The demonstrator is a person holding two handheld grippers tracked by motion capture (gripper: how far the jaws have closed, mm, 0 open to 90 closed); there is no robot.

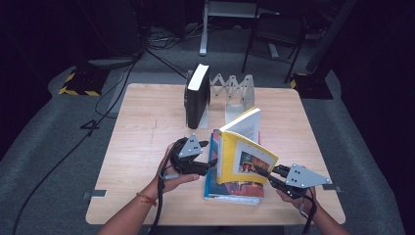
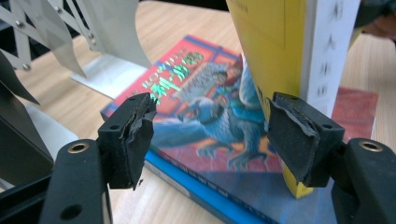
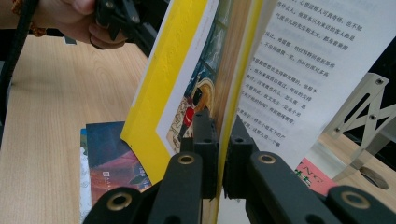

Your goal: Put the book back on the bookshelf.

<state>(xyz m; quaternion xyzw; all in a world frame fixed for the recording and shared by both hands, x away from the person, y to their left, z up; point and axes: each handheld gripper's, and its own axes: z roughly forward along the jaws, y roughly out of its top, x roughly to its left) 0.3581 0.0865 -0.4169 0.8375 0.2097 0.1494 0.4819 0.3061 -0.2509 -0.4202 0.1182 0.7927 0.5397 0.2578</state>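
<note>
Standing upright, yellow book [image 1: 243, 157] spine facing left tool [image 1: 209, 155].

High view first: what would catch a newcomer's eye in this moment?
The yellow-covered paperback stands half open near the table's front middle, its cover pinched by the shut right gripper. It rises from a flat stack whose top is a colourful book with a winged creature on its red and blue cover. The open left gripper sits beside the paperback's spine, and behind, a thick black book stands upright in a metal expanding rack.
</note>
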